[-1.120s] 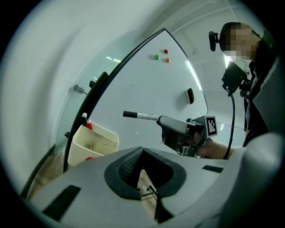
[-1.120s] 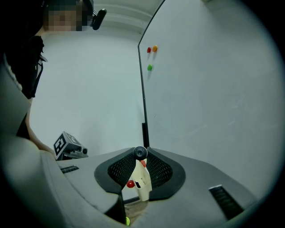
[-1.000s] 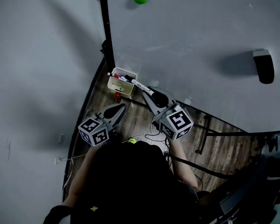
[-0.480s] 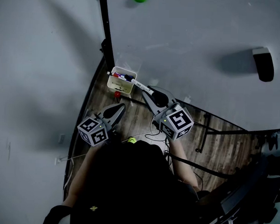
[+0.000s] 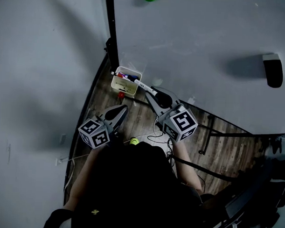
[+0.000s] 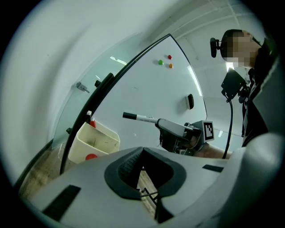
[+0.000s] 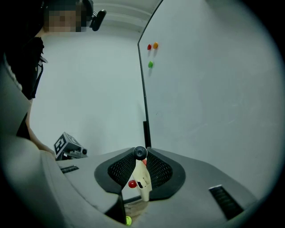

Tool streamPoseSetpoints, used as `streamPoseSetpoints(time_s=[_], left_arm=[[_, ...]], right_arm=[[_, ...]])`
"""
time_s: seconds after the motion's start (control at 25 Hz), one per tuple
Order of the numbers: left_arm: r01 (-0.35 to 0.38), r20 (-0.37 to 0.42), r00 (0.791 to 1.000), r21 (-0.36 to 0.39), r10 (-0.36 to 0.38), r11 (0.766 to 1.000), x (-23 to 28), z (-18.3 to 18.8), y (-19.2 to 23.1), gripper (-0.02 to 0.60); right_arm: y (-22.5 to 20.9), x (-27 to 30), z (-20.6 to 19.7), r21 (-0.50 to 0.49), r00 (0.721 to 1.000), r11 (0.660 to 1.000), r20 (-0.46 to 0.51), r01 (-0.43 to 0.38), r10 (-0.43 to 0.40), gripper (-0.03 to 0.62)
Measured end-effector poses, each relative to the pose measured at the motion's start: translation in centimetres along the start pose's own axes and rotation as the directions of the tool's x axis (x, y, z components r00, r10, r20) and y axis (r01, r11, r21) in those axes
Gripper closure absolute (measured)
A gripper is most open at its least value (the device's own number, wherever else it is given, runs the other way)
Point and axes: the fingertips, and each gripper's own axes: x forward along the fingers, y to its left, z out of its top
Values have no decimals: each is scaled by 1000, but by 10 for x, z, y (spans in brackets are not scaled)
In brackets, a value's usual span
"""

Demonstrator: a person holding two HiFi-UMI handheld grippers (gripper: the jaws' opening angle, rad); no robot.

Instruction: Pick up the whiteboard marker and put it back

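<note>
Now, against the whiteboard (image 5: 196,43), the cream holder (image 5: 129,91) sits just ahead of your right tongs (image 5: 157,96), clenched on the whiteboard marker (image 5: 144,87) (left tongs (image 5: 118,110) pinched together, empty). You're mid put-back, I judge: nose its tip down into the holder, then release.

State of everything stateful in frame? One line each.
right gripper: shut on whiteboard marker
left gripper: shut, empty
whiteboard marker: capped, held outside the marker holder
marker holder: open top, other markers inside
eraser: stuck on whiteboard
</note>
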Motion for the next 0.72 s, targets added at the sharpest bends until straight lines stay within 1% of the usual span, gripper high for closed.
streamPoseSetpoints(time_s=[0.4, 0.72], left_arm=[[-32, 20, 999, -20, 32, 999, -16, 6, 3, 560], [-56, 17, 998, -44, 57, 997, -29, 6, 14, 560]], right_arm=[[8, 11, 0, -1, 999, 1000, -24, -29, 29, 514], [10, 25, -11, 31, 998, 999, -52, -40, 41, 514]])
